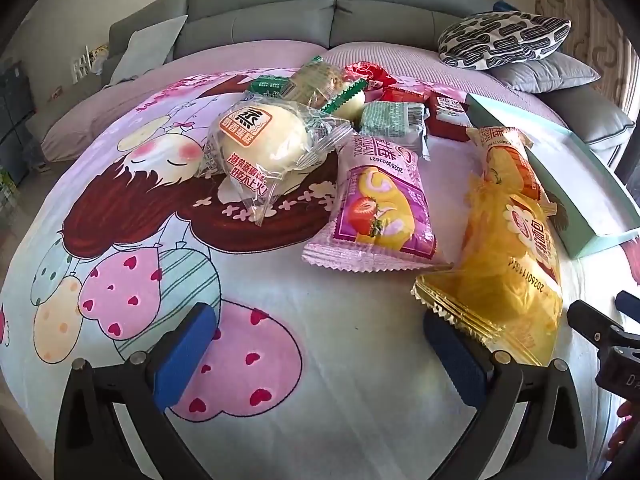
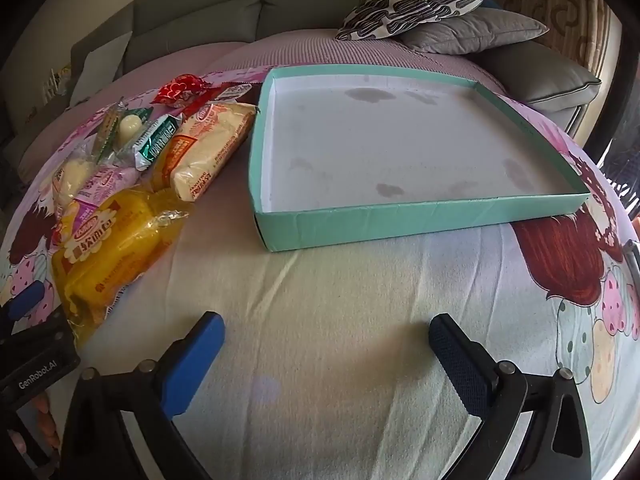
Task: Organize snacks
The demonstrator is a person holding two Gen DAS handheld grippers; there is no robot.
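A: We have both claws over the bed sheet [image 2: 320,280], the one printed with a cartoon girl and hearts. Our left claw [image 1: 320,344] has its blue pads spread wide, with only sheet between them.

B: And our right claw [image 2: 326,354] is just as wide apart, gripping nothing, angled down at bare sheet just in front of the teal box [image 2: 400,222].

A: The box is shallow, lying flat, with a white, stained floor and none of the snacks in it. In our left view only its corner [image 1: 600,236] shows, at the right.

B: The snacks sit in a loose heap to the left of the box. Nearest us is the yellow packet [image 1: 500,264], whose crimped end lies just beside our left claw's right-hand pad [image 1: 456,364]. We cannot tell whether they touch.

A: Left of it we see the pink strawberry-roll packet [image 1: 376,208], then the clear-wrapped steamed cake [image 1: 264,148] partly on the girl's dark hair.

B: Behind those, green packets [image 1: 394,120], red ones [image 1: 370,74], and from our right view an orange-and-white bread packet [image 2: 212,148] lying just beside the box's left wall.

A: A grey sofa [image 1: 332,12] runs behind, with a black-and-white patterned cushion [image 1: 504,40].
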